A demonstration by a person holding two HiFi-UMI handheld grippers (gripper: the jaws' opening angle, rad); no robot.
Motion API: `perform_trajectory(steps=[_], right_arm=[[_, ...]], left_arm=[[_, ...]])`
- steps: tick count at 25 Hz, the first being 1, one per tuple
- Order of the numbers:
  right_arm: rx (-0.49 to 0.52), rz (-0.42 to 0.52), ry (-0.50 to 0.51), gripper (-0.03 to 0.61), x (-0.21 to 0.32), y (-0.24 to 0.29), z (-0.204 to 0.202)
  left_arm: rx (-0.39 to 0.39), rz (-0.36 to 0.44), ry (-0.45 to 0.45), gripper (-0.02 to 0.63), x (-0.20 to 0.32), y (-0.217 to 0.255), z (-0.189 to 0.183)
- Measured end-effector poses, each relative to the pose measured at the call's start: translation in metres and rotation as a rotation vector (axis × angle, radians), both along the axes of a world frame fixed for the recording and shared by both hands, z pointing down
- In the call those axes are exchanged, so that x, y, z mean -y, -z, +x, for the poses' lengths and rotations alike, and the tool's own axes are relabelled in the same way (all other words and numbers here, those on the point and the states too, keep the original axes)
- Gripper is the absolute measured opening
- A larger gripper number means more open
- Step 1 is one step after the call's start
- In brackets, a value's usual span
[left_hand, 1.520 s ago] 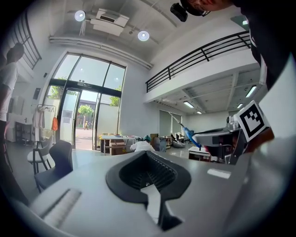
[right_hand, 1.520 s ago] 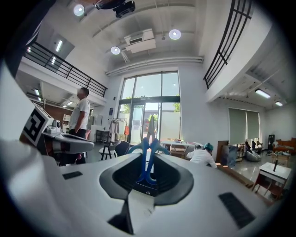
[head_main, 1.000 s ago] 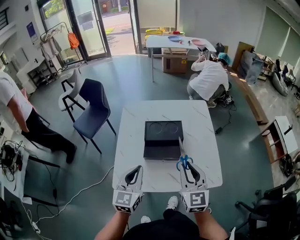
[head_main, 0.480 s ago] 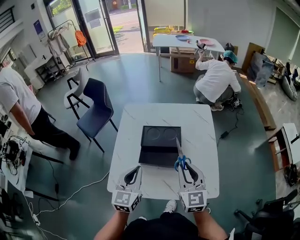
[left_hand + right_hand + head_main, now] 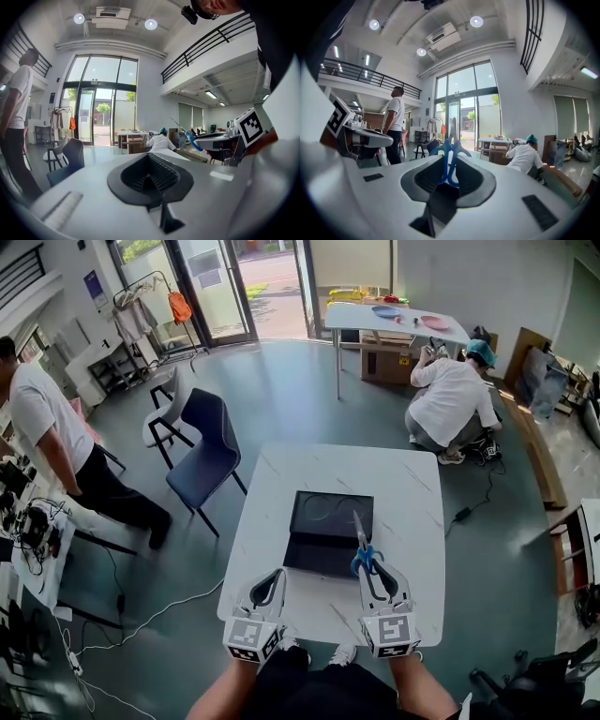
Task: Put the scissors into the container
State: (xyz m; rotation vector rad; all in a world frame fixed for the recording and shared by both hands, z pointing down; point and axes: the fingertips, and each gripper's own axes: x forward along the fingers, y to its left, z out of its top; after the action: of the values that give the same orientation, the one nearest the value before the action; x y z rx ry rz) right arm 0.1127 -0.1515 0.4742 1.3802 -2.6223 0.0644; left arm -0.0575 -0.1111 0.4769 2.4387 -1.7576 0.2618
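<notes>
Right gripper (image 5: 373,570): jaws clamped on blue handles of scissors (image 5: 360,542), blades above black container (image 5: 323,557) on white table (image 5: 272,521); left gripper (image 5: 270,579): jaws together, empty

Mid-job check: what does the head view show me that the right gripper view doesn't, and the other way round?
Only the head view: the black container on the white table, and how the blades line up over its right part. Only the right gripper view: the fingers closed against the blue handles from both sides. Both: the scissors held in the right gripper, and the crouching person in a teal cap behind.
</notes>
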Motion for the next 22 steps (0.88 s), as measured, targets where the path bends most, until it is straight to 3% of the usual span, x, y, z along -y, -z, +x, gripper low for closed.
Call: perform_trajectory(steps=[15, 22], right_arm=[[-0.066, -0.087, -0.006, 0.084, 0.037, -0.035, -0.032], [-0.138, -0.164, 0.079, 0.084, 0.038, -0.075, -0.044]], left_arm=[[-0.005, -0.063, -0.044, 0.008, 0.044, -0.044, -0.026], [-0.006, -0.101, -0.043, 0.008, 0.048, -0.065, -0.038]])
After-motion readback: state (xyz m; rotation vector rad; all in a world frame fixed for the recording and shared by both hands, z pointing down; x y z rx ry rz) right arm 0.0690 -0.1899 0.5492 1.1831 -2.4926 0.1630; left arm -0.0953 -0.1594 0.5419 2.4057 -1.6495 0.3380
